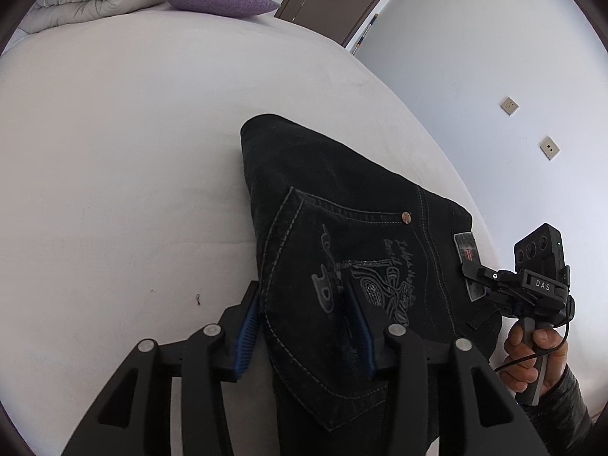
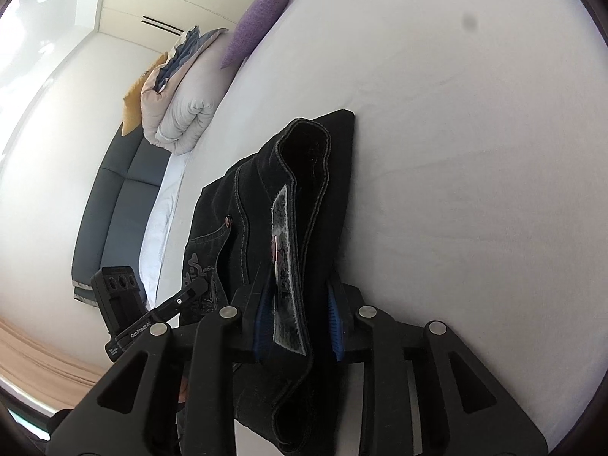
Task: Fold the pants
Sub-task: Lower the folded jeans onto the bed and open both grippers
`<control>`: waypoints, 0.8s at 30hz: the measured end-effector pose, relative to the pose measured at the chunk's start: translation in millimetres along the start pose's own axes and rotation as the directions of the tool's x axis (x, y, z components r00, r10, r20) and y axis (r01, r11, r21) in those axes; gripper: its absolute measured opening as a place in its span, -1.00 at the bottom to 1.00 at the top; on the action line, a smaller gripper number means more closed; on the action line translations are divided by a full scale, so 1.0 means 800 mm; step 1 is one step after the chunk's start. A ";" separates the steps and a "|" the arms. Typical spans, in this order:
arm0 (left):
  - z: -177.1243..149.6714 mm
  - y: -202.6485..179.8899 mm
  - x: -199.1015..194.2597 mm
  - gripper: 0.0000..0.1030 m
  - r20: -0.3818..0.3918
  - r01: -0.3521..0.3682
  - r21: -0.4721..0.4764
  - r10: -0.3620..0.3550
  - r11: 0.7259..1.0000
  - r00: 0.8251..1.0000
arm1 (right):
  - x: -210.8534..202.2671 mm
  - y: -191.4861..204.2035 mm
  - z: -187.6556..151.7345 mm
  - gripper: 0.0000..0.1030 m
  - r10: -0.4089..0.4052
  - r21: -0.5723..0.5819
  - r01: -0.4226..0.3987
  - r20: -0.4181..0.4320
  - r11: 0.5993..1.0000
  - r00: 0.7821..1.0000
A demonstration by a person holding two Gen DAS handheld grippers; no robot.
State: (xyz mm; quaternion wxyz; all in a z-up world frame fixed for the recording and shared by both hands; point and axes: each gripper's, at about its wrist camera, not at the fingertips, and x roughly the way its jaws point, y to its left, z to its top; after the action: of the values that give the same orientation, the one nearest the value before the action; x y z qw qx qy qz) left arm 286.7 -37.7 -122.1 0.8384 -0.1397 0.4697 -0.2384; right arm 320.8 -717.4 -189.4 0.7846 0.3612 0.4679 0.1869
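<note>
Between the blue pads of left gripper (image 1: pixel 304 330) sits the pocket side of black pants (image 1: pixel 342 235), pinched. Right gripper (image 2: pixel 298 323) pinches the waistband w/ grey label (image 2: pixel 283 266). Pants lie folded near edge of white bed (image 1: pixel 114 152). Farther: purple pillow (image 1: pixel 218 0), rolled duvet (image 2: pixel 186 114), grey headboard (image 2: pixel 110 209), wall sockets (image 1: pixel 509 105).

Each black claw (image 1: pixel 304 326) has blue ribbed pads (image 1: pixel 249 332), silver pivot screws; dark sleeve, bare hand (image 1: pixel 539 353).
</note>
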 end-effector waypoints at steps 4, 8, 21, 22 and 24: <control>-0.006 -0.024 -0.044 0.05 0.096 -0.085 0.077 0.077 0.993 0.992 | -0.030 0.019 -0.026 -0.12 -0.078 0.007 0.078 0.076 0.997 0.994; -0.034 -0.055 -0.128 0.93 0.336 -0.255 0.157 0.191 0.954 0.922 | -0.098 0.044 -0.076 -0.02 -0.121 -0.039 0.132 0.205 0.990 0.971; -0.141 -0.195 -0.307 1.00 0.755 -0.649 0.105 0.364 0.754 0.545 | -0.285 0.247 -0.263 0.94 -0.142 -0.258 0.502 0.766 0.825 0.627; -0.148 -0.198 -0.315 1.00 0.749 -0.650 0.088 0.380 0.755 0.542 | -0.299 0.258 -0.280 1.00 -0.128 -0.246 0.525 0.807 0.815 0.577; -0.155 -0.197 -0.326 1.00 0.711 -0.611 0.085 0.382 0.787 0.591 | -0.315 0.276 -0.304 1.00 -0.135 -0.222 0.570 0.846 0.791 0.516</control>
State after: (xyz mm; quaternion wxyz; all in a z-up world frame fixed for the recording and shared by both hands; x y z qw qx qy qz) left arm 22.2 -33.9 73.9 0.9912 0.0623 0.1170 0.0012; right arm -5.0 -633.1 52.1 0.9914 0.0939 0.0725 -0.0553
